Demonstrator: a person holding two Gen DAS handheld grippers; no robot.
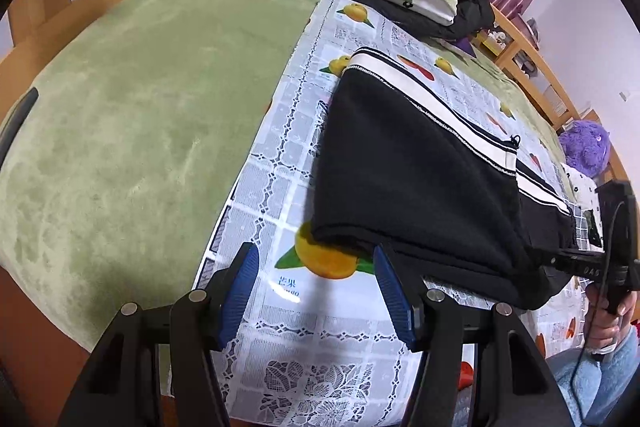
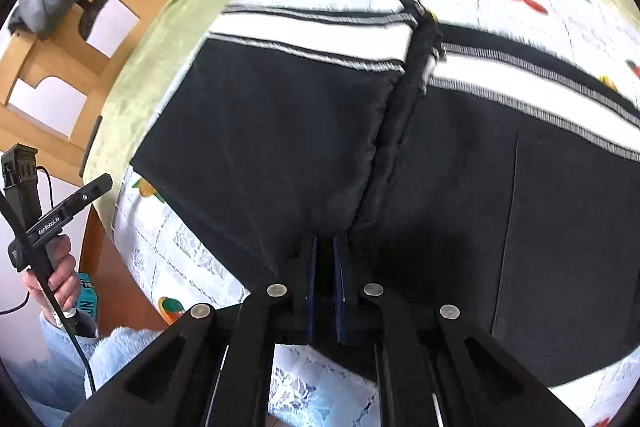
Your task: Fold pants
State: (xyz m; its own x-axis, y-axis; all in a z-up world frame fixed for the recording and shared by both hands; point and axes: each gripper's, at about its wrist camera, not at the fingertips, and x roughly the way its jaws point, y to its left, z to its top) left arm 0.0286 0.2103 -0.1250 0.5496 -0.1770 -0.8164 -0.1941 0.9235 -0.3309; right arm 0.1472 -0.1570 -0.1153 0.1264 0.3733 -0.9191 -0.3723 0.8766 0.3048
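On fruit-print cloth (image 1: 280, 163), black pants (image 2: 280, 147) folded, right gripper (image 2: 325, 259) pinching fold

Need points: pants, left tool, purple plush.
pants (image 1: 408, 163), left wrist view, black top layer.
left tool (image 1: 316, 291), left wrist view, gap between its blue fingertips.
purple plush (image 1: 584, 147), left wrist view, fuzzy body.

The pants (image 1: 416, 163) are black, of a soft fleecy cloth, with a broad white band edged by thin black and silvery stripes running down the outer side. They lie flat on a fruit-printed cloth (image 1: 280, 155) spread over the bed, folded over on themselves: one thick layer rests on top of the other, its folded edge running across the middle in the right wrist view (image 2: 400, 115). A small zipper pull (image 1: 515, 139) shows at the white band.
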